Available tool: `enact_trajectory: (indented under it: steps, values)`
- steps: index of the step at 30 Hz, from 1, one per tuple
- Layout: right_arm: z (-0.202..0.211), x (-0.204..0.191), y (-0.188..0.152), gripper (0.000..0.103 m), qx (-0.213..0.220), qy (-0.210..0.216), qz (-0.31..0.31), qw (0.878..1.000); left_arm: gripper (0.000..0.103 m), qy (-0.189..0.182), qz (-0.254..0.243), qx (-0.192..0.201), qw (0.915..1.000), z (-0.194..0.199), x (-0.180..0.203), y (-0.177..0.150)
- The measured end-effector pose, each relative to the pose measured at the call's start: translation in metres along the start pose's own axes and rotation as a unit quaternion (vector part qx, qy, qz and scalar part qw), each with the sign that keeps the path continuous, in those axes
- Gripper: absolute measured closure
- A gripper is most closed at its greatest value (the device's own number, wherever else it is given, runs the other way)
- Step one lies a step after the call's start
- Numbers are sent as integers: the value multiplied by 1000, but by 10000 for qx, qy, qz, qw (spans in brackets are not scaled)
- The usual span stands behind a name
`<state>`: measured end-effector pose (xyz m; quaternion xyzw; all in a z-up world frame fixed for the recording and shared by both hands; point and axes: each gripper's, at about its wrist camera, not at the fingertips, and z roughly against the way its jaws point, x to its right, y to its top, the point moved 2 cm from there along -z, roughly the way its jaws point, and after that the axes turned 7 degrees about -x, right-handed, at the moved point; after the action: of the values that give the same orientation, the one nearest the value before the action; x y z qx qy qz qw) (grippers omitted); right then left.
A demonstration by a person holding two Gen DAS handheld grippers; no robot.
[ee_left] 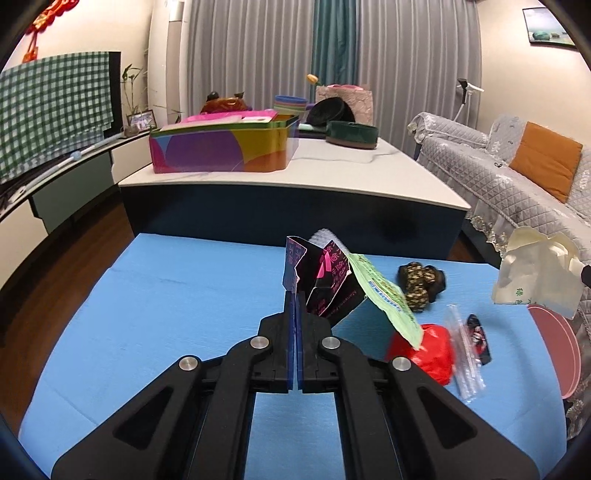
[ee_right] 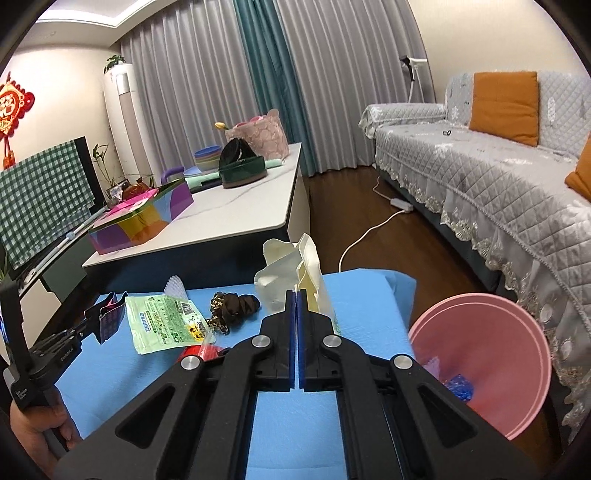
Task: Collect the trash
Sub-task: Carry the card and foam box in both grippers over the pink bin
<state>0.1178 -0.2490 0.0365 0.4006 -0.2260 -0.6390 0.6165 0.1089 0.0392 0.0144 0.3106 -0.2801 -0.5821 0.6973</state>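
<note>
2 grippers are clenched: left gripper (ee_left: 295, 295) pinches a dark torn wrapper (ee_left: 325, 284), right gripper (ee_right: 297, 295) a cream plastic bag (ee_right: 291, 273), above the blue table (ee_right: 155, 369). Light, limp, crinkly; edge grips suit.

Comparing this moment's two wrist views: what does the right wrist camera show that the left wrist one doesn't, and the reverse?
Only the right wrist view shows inside the pink bin, with blue scraps at the bottom, the white power strip on the floor, and the hand holding the left gripper.

Only the left wrist view shows the clear plastic sleeve, the small black wrapper and the framed picture.

Both show the blue mat, green wrapper, dark purple packet and cream bag.
</note>
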Motion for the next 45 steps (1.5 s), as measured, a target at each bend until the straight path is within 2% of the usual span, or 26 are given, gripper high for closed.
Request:
enact_trajectory:
  steps: [12, 30, 45]
  values:
    - [41, 4, -2, 102, 317, -287, 270, 9987, 103, -315, -152, 212, 9992, 30, 19, -6]
    - [73, 25, 3, 102, 570, -469, 193, 9971, 103, -719, -435, 637, 9944, 75, 54, 6]
    - [91, 47, 4, 102, 700, -801, 196, 9941, 103, -1188, -707, 551, 9889, 77, 103, -4]
